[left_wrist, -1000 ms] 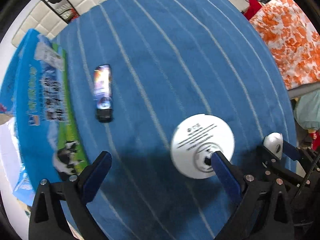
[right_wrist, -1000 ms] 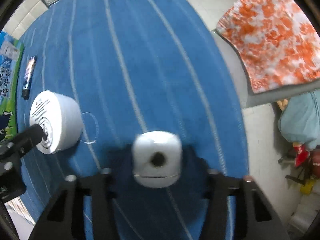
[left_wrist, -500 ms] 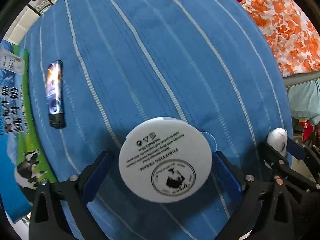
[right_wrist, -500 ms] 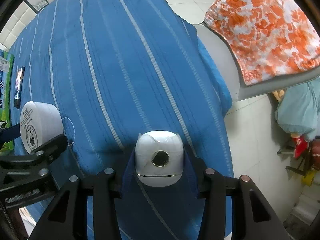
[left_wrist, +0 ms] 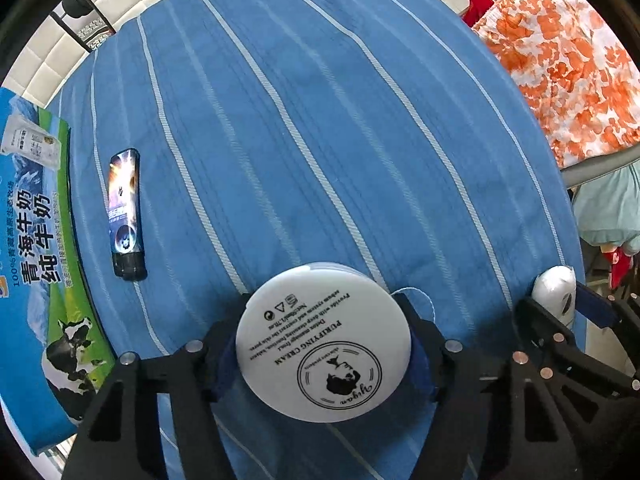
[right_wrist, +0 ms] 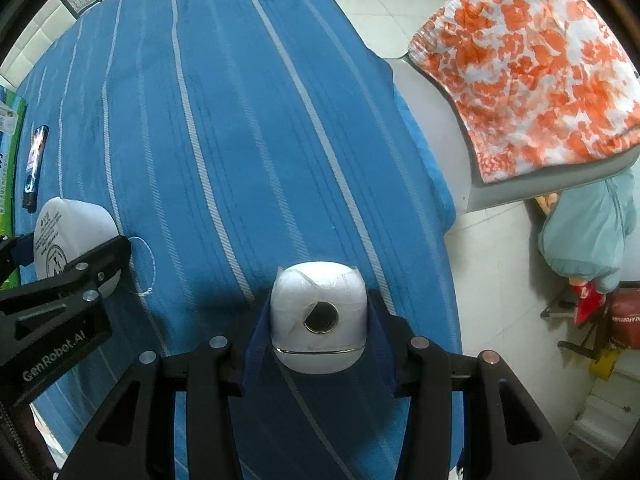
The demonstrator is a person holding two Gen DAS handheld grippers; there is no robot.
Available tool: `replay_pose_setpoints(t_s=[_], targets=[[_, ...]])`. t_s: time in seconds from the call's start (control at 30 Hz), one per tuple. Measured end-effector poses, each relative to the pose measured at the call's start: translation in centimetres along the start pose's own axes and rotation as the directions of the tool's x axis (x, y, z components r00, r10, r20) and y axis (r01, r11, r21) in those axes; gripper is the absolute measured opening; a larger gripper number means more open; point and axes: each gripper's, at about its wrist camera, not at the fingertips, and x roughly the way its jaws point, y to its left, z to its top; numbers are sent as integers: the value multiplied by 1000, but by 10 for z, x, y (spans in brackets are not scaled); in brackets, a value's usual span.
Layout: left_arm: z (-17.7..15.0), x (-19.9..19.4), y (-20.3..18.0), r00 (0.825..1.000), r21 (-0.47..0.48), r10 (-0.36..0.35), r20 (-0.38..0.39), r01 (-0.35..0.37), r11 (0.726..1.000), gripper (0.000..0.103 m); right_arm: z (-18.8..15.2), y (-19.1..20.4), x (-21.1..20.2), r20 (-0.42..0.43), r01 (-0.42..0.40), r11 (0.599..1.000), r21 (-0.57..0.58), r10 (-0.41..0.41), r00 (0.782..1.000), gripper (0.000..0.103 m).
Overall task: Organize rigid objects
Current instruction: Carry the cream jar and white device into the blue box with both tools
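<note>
A round white cream jar (left_wrist: 320,332) with black print on its lid stands on the blue striped tablecloth (left_wrist: 320,120). My left gripper (left_wrist: 322,360) points down over it, its jaws closing, and both blue pads touch the jar's sides. From the right wrist view the jar (right_wrist: 68,236) shows at the far left with a left finger (right_wrist: 96,264) against it. My right gripper (right_wrist: 318,340) is shut on a small white rounded device (right_wrist: 318,300) with a dark round hole, near the cloth's right edge. That device (left_wrist: 554,288) also shows at the right of the left wrist view.
A slim dark tube (left_wrist: 125,216) with a colourful label lies to the left, beside a blue and green milk carton box (left_wrist: 32,240). The table's edge runs close on the right, with tiled floor and a chair under an orange-patterned cloth (right_wrist: 532,64) beyond it.
My left gripper came over the jar, sank a little, and its wide-open jaws closed in around the jar's sides. The right gripper kept still with the white device in it.
</note>
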Motion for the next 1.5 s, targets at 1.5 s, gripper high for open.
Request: replay_pose_setpoints(t_s=[1.5], targets=[[-135, -189, 332, 943, -465, 168, 288, -15, 885, 65, -35, 337, -203, 244, -166, 868, -468, 308, 919, 49]])
